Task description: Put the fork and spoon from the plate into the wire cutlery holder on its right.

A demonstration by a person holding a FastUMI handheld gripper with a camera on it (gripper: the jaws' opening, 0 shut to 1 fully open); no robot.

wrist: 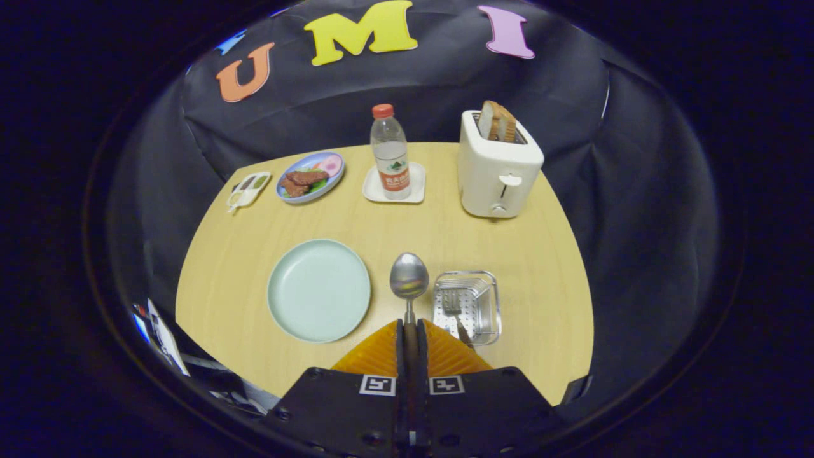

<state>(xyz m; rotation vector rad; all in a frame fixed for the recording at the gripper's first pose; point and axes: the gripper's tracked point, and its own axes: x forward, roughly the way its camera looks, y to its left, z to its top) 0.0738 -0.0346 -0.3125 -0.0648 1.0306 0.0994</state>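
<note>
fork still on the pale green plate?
No. The round pale green plate is bare; the metal fork lies in the wire cutlery holder, and the gripper is shut on the metal spoon.

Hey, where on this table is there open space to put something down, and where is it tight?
Bare wood lies between the green plate and the food plate, and between the toaster and the wire cutlery holder. It is tight by the gripper, shut on the spoon, between green plate and holder.
</note>
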